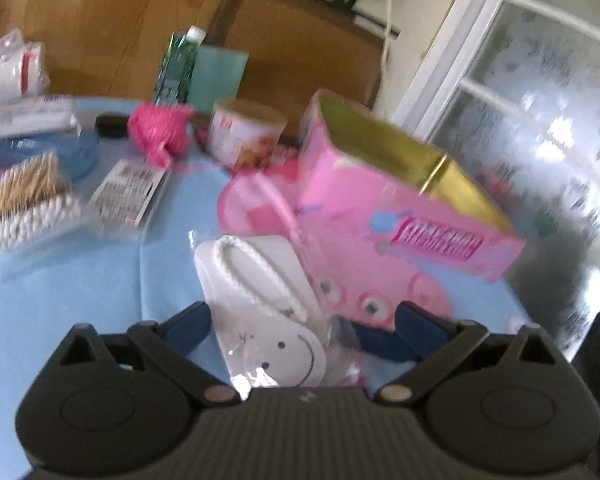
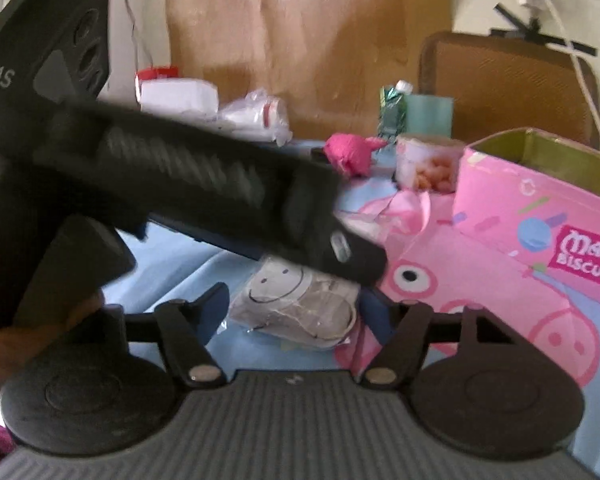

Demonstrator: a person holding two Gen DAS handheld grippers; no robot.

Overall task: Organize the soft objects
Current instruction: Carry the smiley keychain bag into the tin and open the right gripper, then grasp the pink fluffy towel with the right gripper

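Observation:
A white smiley-face soft item in clear plastic wrap (image 1: 268, 312) lies on the blue table, also in the right wrist view (image 2: 300, 304). My left gripper (image 1: 300, 320) is open with its blue pads either side of the packet. My right gripper (image 2: 296, 312) is open around the same packet from the other side. The left gripper's black body (image 2: 204, 184) crosses the right wrist view above the packet. An open pink biscuit box (image 1: 400, 192) stands just right of the packet, also in the right wrist view (image 2: 540, 220).
A pink pig-face bag (image 1: 340, 276) lies under the box. A pink fluffy item (image 1: 160, 128), a printed cup (image 1: 244, 132), cotton swabs (image 1: 32, 208), a barcode packet (image 1: 128, 192) and tissue packs (image 1: 12, 64) sit further back. A brown chair (image 1: 300, 48) stands behind.

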